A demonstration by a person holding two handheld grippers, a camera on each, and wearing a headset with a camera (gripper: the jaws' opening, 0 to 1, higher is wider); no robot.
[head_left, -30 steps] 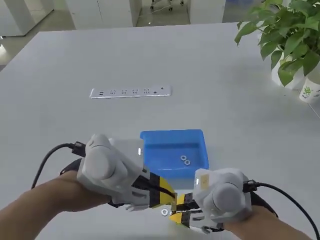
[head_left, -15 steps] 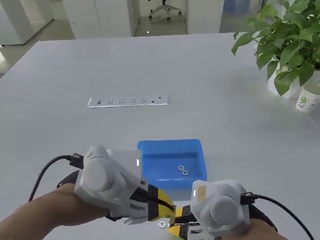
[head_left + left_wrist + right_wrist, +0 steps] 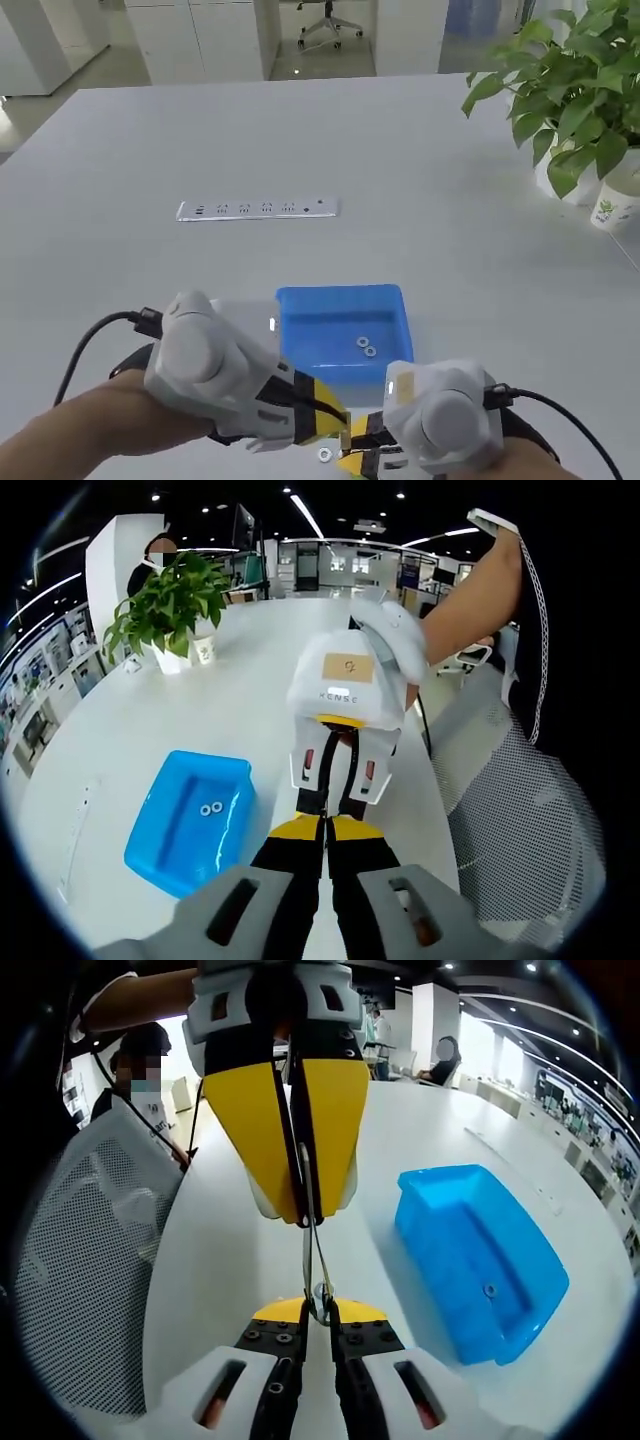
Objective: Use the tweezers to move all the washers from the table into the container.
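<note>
Both grippers meet tip to tip at the near table edge. My left gripper (image 3: 336,422) (image 3: 326,826) comes in from the left with its yellow jaws shut on thin metal tweezers (image 3: 311,1250). The tweezers run from it into my right gripper (image 3: 352,457) (image 3: 318,1310), which is also shut on them. One washer (image 3: 325,456) lies on the table just below the jaws. The blue container (image 3: 300,310) (image 3: 165,830) (image 3: 520,1300) stands right behind them, with two washers (image 3: 366,346) (image 3: 208,809) on its floor.
A white power strip (image 3: 258,209) lies further back on the grey table. A potted plant (image 3: 575,100) stands at the far right edge, with a small white bottle (image 3: 610,210) beside it. A mesh office chair (image 3: 90,1260) sits off the near side.
The head camera has tilted, so the picture has shifted down. Both grippers keep the same hold on the tweezers, and the washer on the table stays in place.
</note>
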